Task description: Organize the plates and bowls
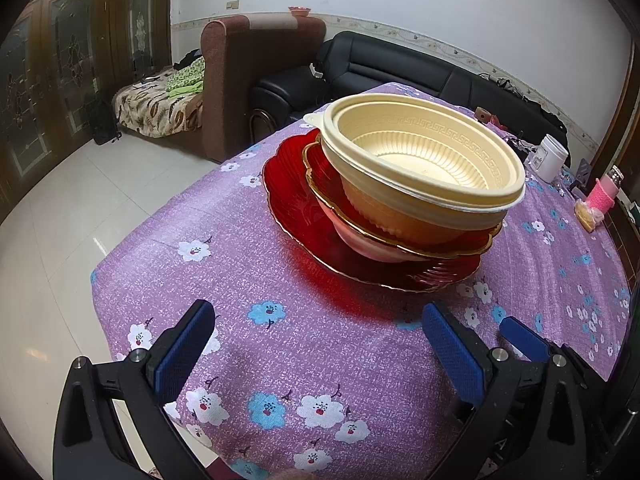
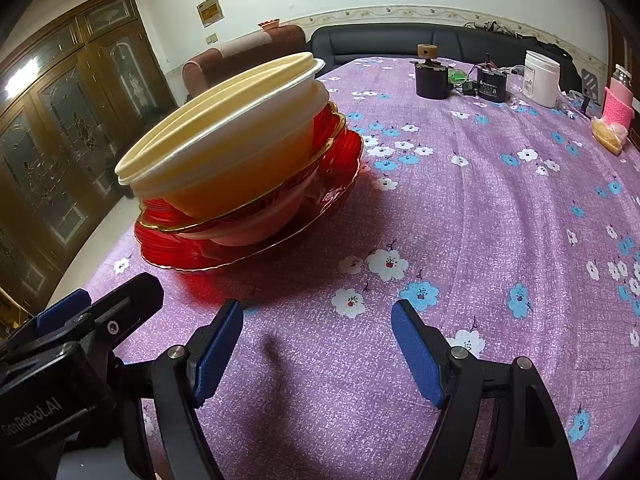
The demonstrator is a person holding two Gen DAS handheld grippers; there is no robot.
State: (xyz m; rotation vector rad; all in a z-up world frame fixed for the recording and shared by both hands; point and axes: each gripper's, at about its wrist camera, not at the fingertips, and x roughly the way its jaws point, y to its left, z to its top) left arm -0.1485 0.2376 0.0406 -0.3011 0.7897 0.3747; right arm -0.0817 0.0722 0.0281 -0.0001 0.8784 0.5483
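Note:
A stack stands on the purple flowered tablecloth (image 1: 304, 344). A large red plate (image 1: 288, 204) is at the bottom, a red gold-rimmed bowl (image 1: 452, 242) sits on it, and two nested cream plastic bowls (image 1: 424, 160) are on top. The stack also shows in the right wrist view: red plate (image 2: 184, 248), cream bowls (image 2: 236, 152). My left gripper (image 1: 316, 332) is open and empty, just in front of the stack. My right gripper (image 2: 318, 332) is open and empty, to the right of the stack. The right gripper's finger (image 1: 524, 338) shows beside the left one.
At the table's far right stand a white jar (image 2: 542, 78), a pink-sleeved bottle (image 2: 618, 100), a black motor (image 2: 432, 76) and a small black box (image 2: 492, 86). A black sofa (image 1: 400, 68) and a brown armchair (image 1: 248, 76) lie beyond the table. The table's left edge drops to tiled floor (image 1: 80, 208).

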